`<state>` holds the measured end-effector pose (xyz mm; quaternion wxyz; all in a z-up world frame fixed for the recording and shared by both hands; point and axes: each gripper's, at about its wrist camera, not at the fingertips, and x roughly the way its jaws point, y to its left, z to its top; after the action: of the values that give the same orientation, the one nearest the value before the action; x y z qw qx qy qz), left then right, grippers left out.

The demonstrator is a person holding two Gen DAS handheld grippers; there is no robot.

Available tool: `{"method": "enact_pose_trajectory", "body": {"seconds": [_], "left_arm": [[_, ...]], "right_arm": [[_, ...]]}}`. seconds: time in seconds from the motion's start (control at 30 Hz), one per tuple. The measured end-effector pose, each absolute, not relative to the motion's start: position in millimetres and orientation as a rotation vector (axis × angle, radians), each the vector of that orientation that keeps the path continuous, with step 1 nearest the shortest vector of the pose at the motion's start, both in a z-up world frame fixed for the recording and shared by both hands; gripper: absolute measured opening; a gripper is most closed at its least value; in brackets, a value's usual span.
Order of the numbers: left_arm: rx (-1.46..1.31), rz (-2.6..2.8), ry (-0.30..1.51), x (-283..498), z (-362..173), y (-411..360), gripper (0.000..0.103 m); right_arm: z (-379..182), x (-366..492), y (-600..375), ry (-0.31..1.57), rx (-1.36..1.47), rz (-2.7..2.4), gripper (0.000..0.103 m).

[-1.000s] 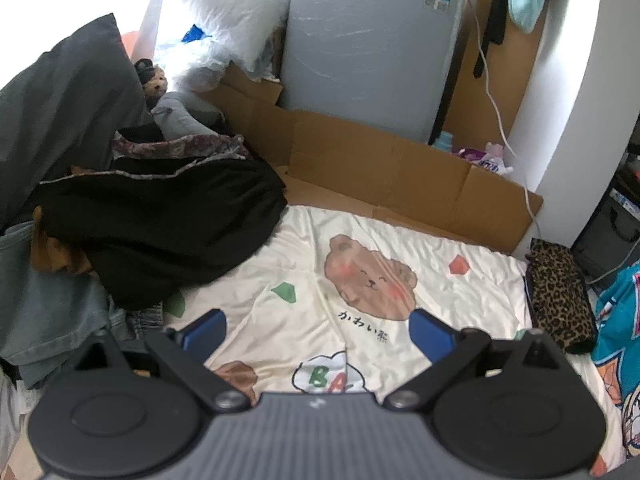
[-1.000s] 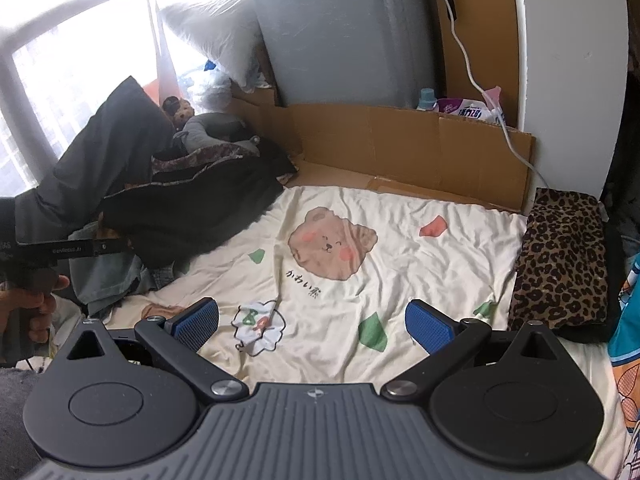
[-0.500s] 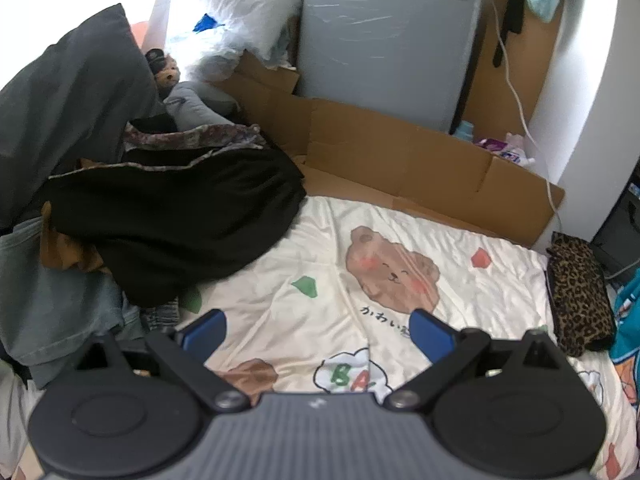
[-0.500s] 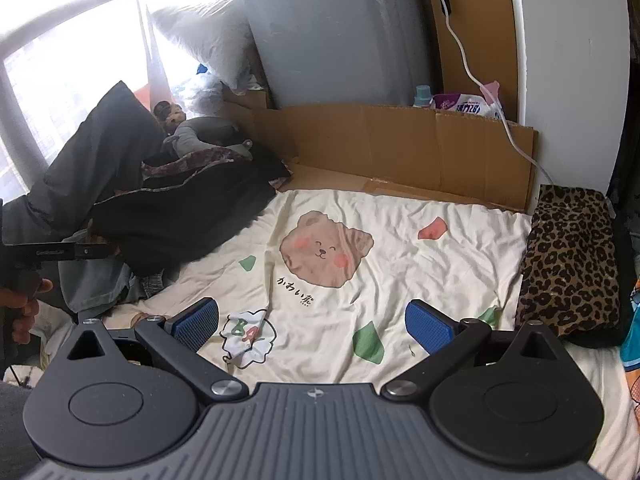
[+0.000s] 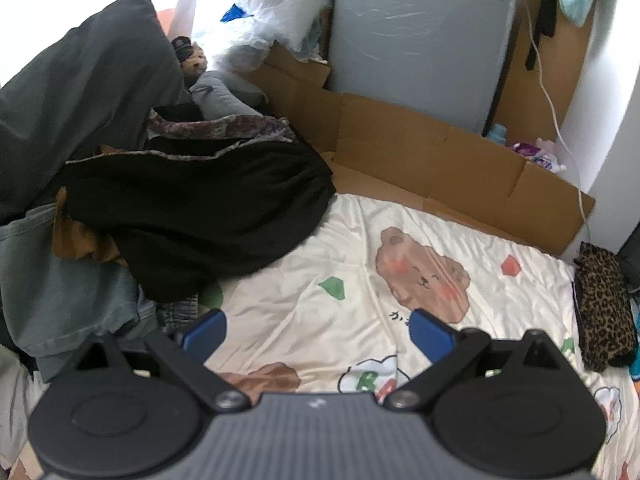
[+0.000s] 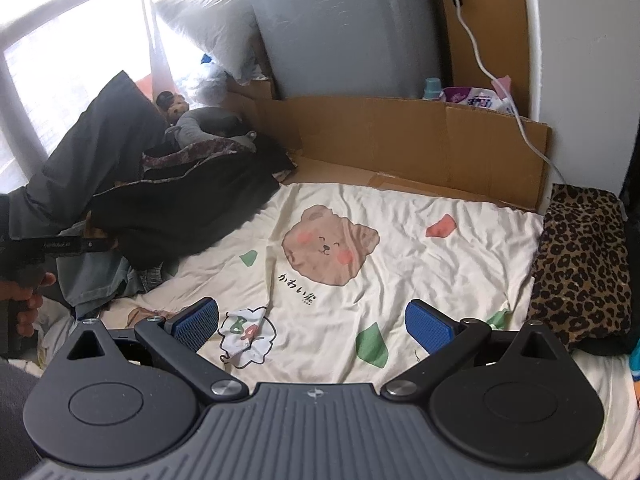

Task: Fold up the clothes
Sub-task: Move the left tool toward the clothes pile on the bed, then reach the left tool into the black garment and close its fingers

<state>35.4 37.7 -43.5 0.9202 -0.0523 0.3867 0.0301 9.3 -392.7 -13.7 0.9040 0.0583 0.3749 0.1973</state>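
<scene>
**Two spread grippers above the sheet, clothes heaped to the left**

Two grippers hover with nothing between their pads: the left gripper (image 5: 318, 330) and the right gripper (image 6: 312, 322), both with jaws wide apart. Just below and ahead of them lies the cream bear-print sheet (image 6: 400, 264), bare in its middle. Ahead-left of the left gripper, the clothes pile (image 5: 92, 280) is unfolded, a black garment (image 5: 208, 216) uppermost. Farther ahead-right lies a leopard-print bundle (image 6: 580, 264); whether it is folded cannot be told. Judged advice: pinch one layer only at an edge, then draw it onto the bare sheet.
</scene>
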Motion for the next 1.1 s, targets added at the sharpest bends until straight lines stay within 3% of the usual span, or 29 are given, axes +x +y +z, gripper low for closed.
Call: {"method": "enact_pose_trajectory", "body": {"seconds": [1.1], "left_arm": [[-0.096,-0.022,0.62,35,-40,59,0.103]], "right_arm": [[-26,18,-376,0.675,0.133,0.418,0.103]]}}
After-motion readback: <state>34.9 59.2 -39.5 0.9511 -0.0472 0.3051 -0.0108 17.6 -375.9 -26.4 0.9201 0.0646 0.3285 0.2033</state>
